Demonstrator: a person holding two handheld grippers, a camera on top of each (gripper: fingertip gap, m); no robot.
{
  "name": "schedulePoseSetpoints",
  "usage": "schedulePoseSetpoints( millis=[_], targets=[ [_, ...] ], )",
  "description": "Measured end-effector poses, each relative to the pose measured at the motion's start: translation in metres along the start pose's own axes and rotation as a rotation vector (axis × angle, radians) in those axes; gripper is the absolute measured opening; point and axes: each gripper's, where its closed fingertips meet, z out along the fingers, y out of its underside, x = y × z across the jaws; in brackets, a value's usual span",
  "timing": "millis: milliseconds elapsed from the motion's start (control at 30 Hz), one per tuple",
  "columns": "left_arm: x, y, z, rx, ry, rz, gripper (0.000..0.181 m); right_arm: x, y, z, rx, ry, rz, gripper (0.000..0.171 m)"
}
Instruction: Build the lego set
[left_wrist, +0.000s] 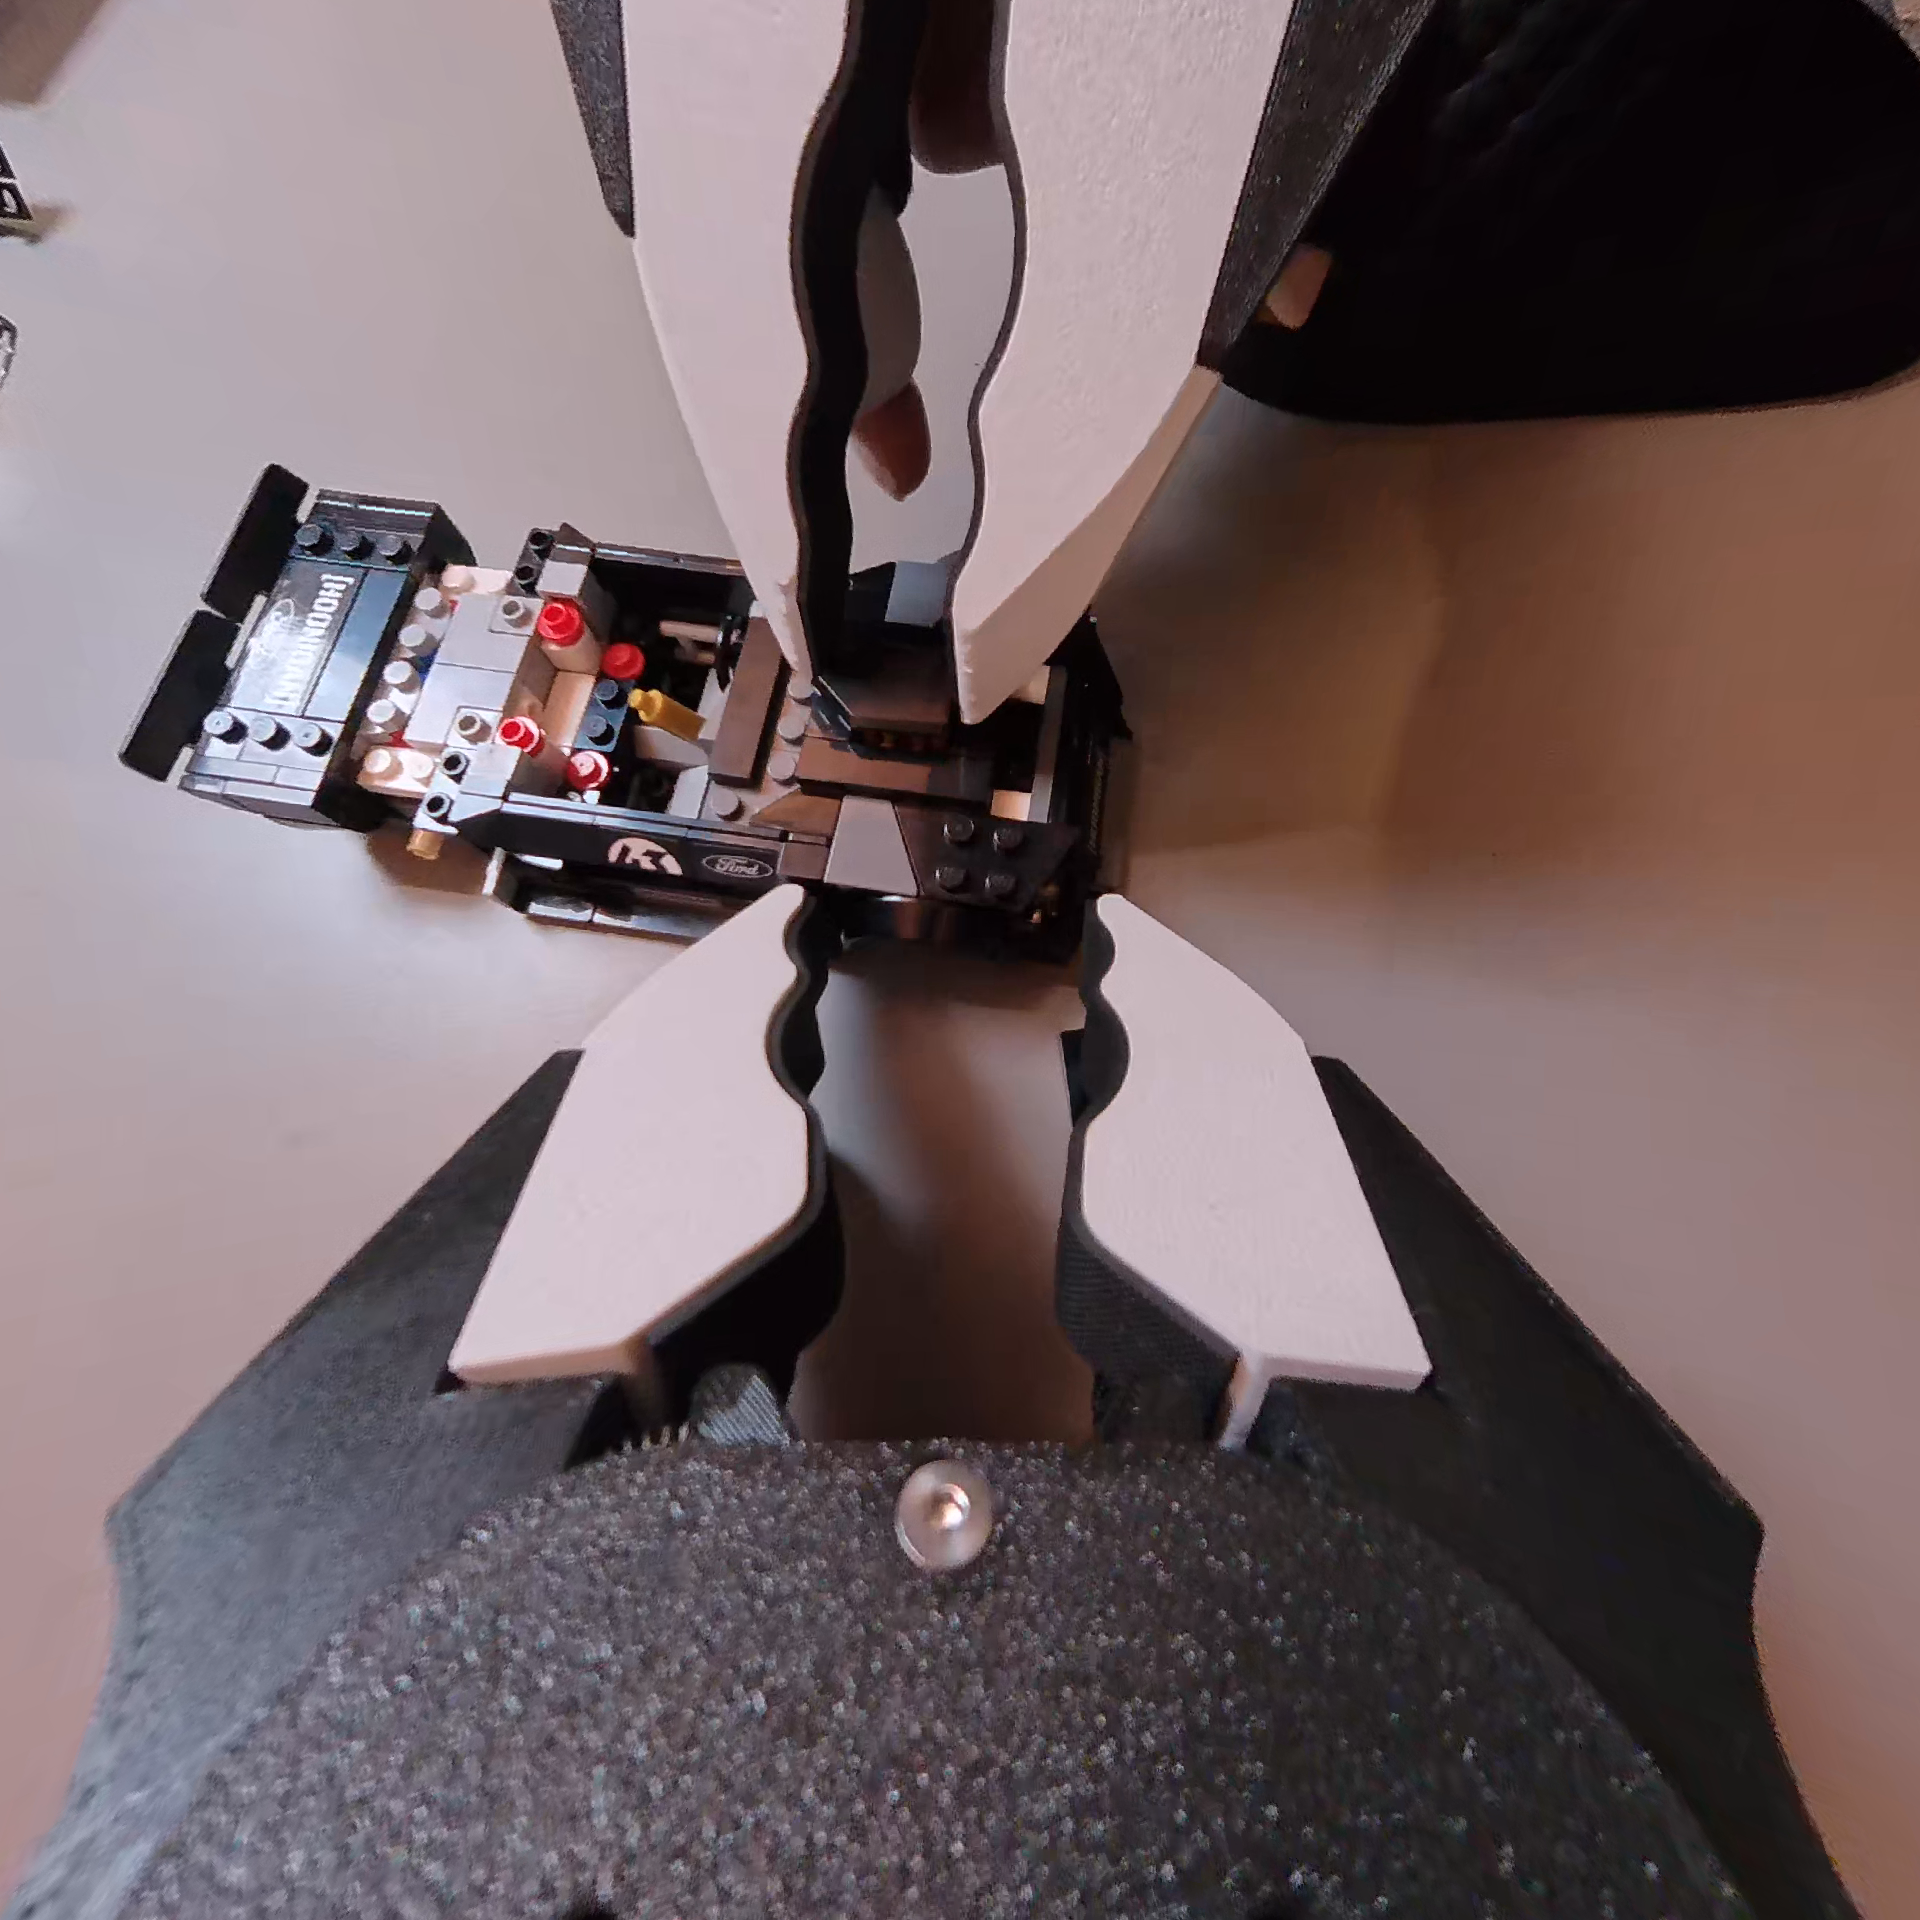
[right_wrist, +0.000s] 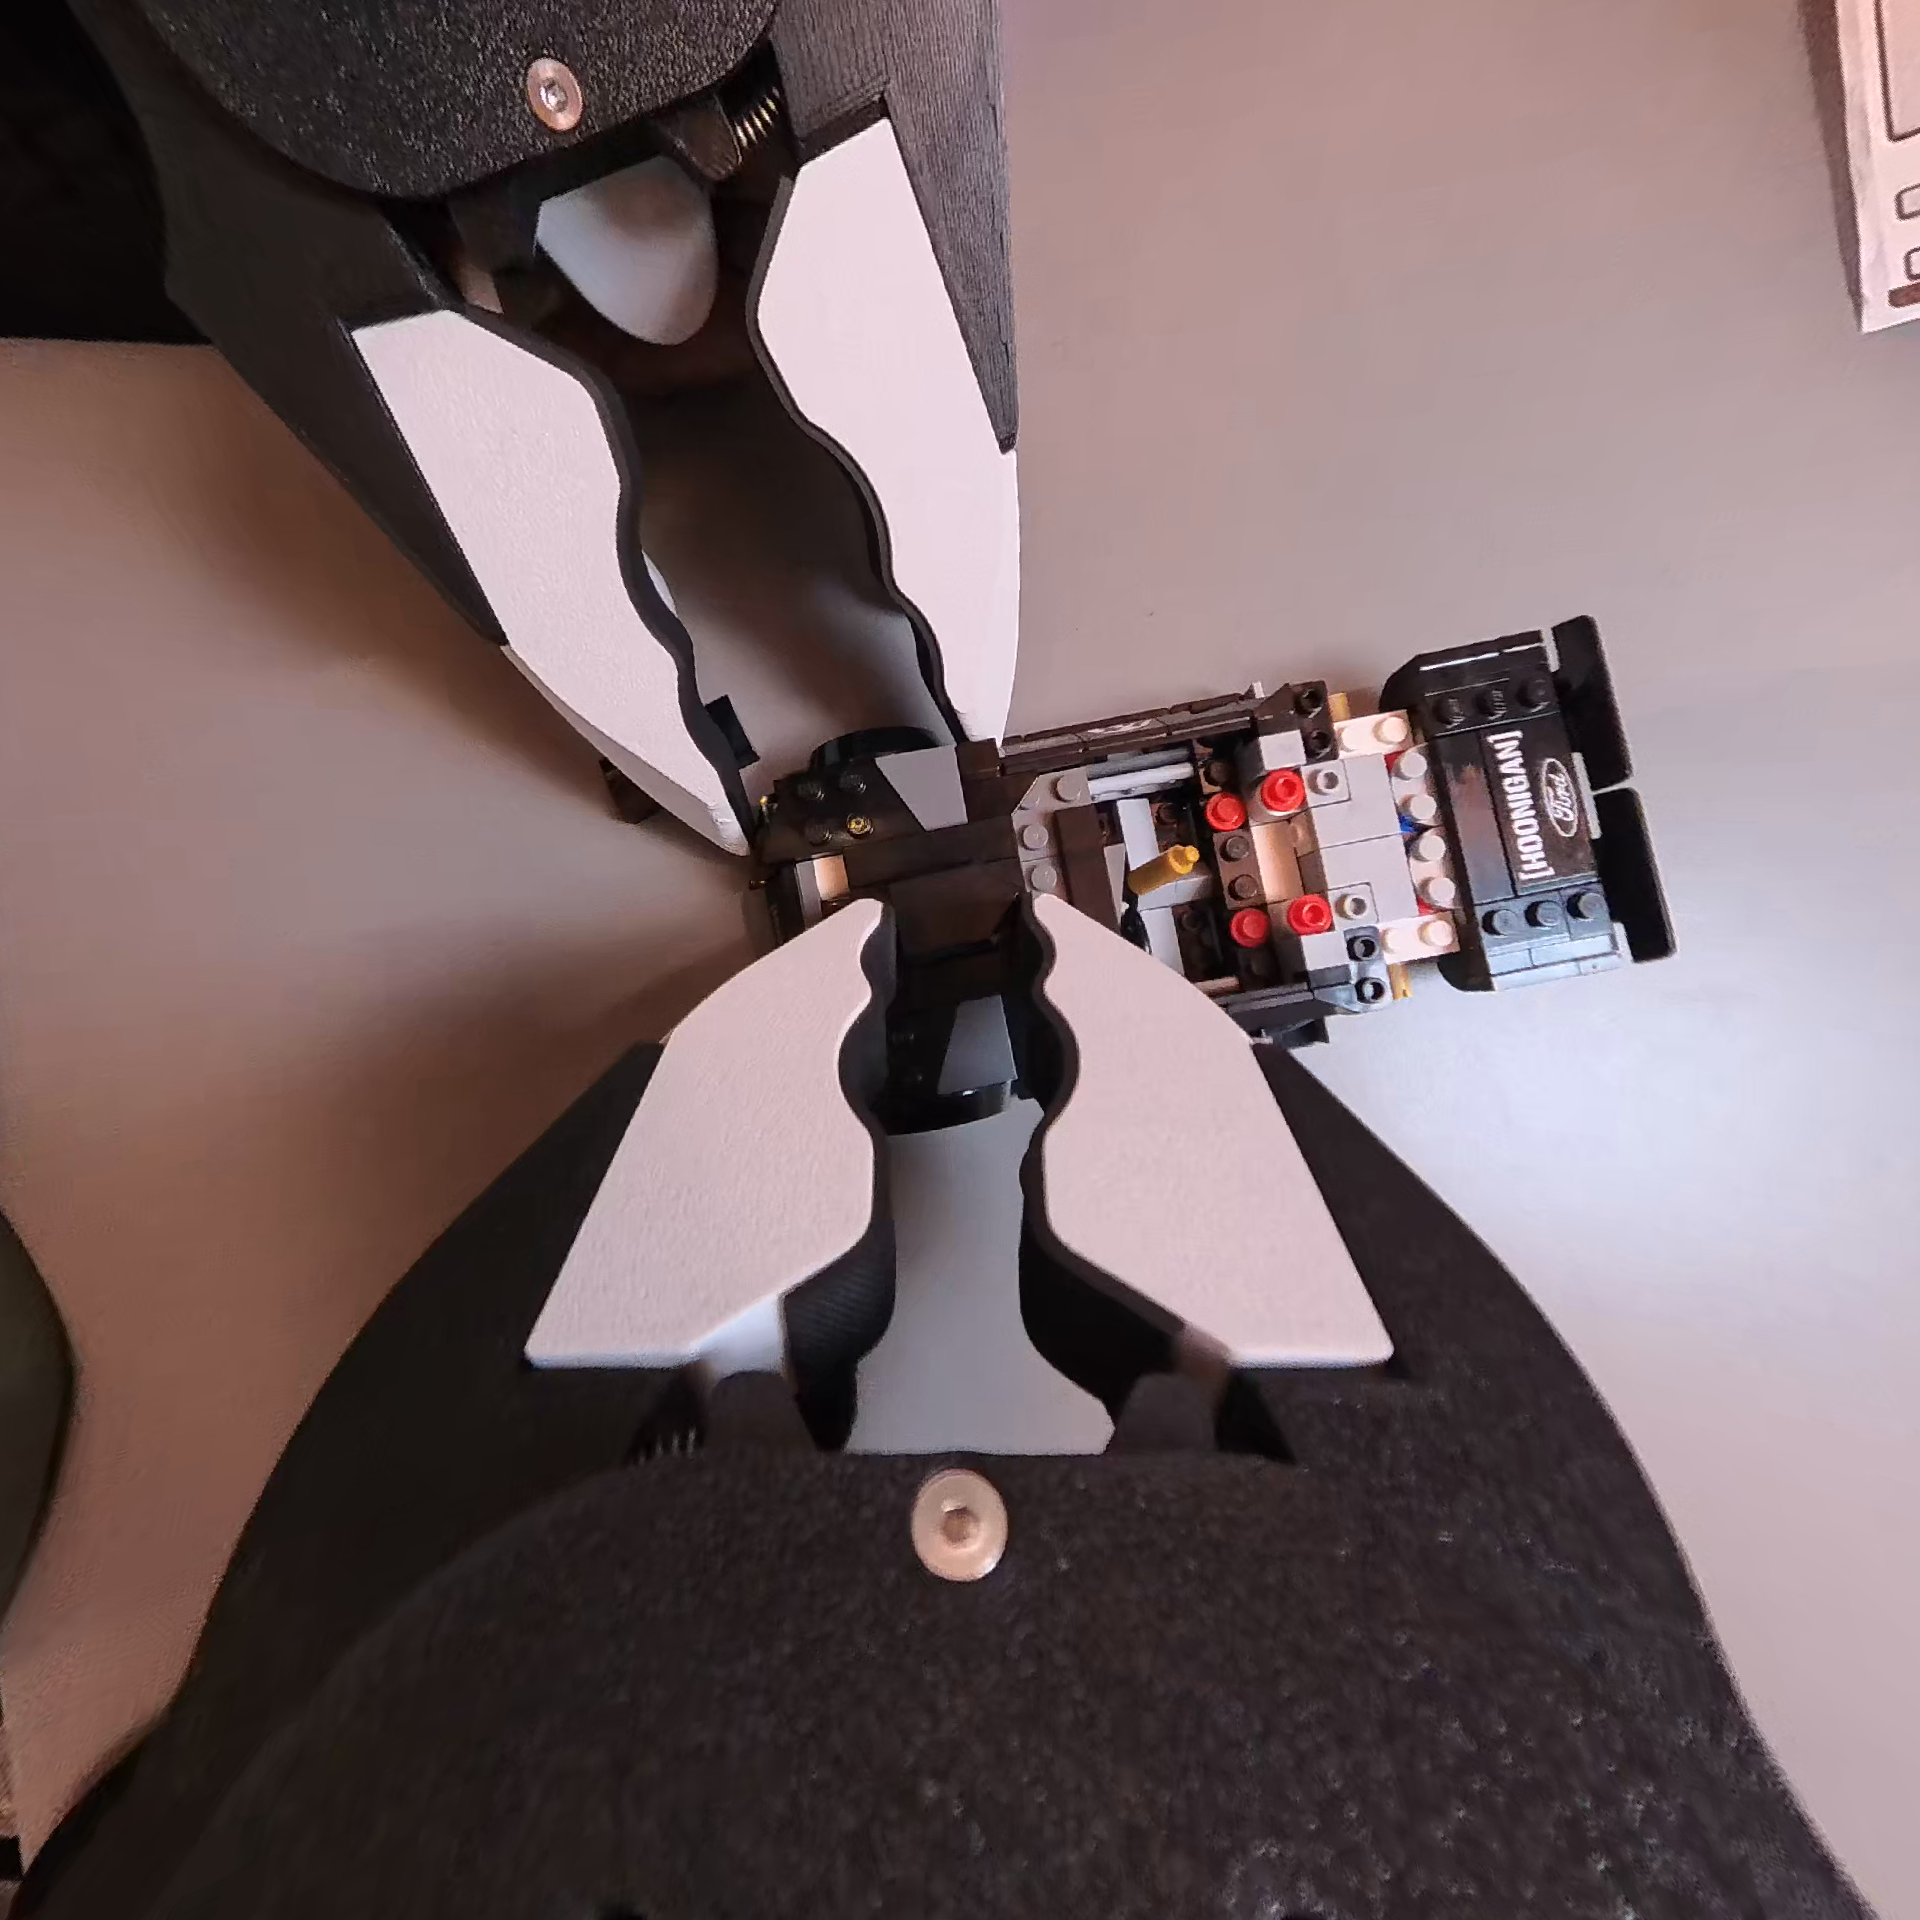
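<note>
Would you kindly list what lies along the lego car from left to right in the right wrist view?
Grey slope → yellow lever → red studs → black printed tile → rear wing.

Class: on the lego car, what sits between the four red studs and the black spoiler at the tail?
Right wrist view: on the lego car, grey plates and a row of pale studs separate red studs from spoiler.

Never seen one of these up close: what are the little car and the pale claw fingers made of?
The little car looks like glossy moulded plastic: studded bricks with sharp highlights on the black parts. The pale claw fingers look like matt, faintly grainy hard plastic, possibly printed, with a dark wavy lining along the inner edge that may be rubber or foam.
</note>
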Motion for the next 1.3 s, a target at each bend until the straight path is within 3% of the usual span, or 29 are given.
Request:
schedulePoseSetpoints(
  millis=[300,567,867,1300],
  targets=[
    [0.0,0.0,0.0,0.003,0.0,-0.004,0.047,0.0,0.0,-0.001,0.002,0.021,0.035,0.022],
    [-0.001,-0.003,-0.004,0.027,-0.004,-0.014,0.047,-0.003,0.009,-0.029,0.136,0.048,0.109,0.027],
    [-0.001,-0.003,-0.003,0.031,-0.002,-0.02,0.046,-0.003,0.016,-0.028,0.204,0.114,0.127,0.027],
    [0.002,-0.004,-0.002,0.029,-0.012,0.009,0.043,0.001,-0.001,-0.003,0.064,0.091,0.009,0.027]
  ],
)
